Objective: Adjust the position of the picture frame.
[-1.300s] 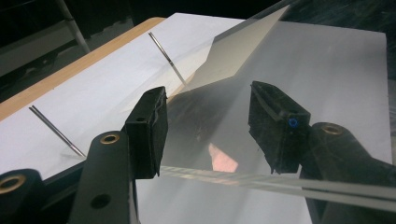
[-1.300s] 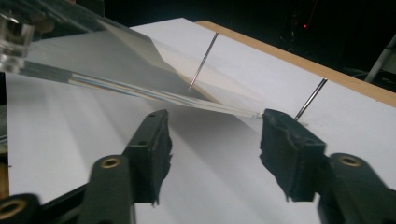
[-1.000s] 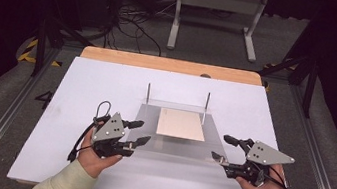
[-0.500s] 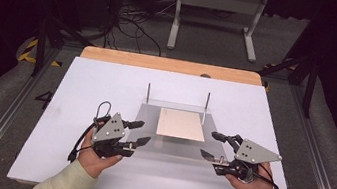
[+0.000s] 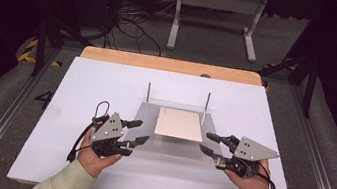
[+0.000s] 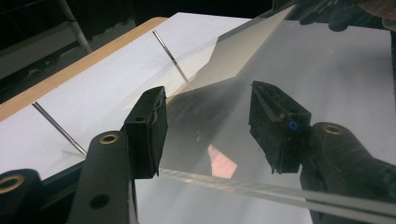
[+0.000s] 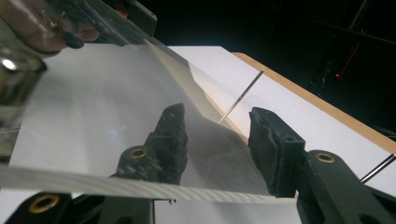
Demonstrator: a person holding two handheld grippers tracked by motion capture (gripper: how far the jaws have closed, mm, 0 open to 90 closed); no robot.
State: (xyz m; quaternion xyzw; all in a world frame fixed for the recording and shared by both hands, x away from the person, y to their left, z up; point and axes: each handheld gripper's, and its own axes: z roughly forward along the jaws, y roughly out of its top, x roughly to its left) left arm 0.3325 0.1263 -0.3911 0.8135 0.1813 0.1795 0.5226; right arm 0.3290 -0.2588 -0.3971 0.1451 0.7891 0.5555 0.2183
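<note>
A clear plastic plate (image 5: 168, 147) lies on the white table (image 5: 81, 91), against two thin upright metal pins (image 5: 148, 91). A beige card (image 5: 179, 124) rests at its middle. My left gripper (image 5: 143, 131) is at the plate's left edge. Its jaws are open, and the edge (image 6: 224, 179) runs between them with no pad pressing on it. My right gripper (image 5: 204, 142) is at the plate's right edge. Its jaws have just been closing and still stand apart around the plate (image 7: 93, 107). One finger (image 7: 170, 135) shows hazily through the plastic.
A wooden strip (image 5: 171, 65) borders the table's far edge. Behind it stand a white metal frame (image 5: 214, 10) and loose cables (image 5: 131, 23) on the floor. Metal rails run along both sides of the table.
My right gripper has moved left to the plate's right edge and its jaws have narrowed. The left gripper and the plate have stayed where they were.
</note>
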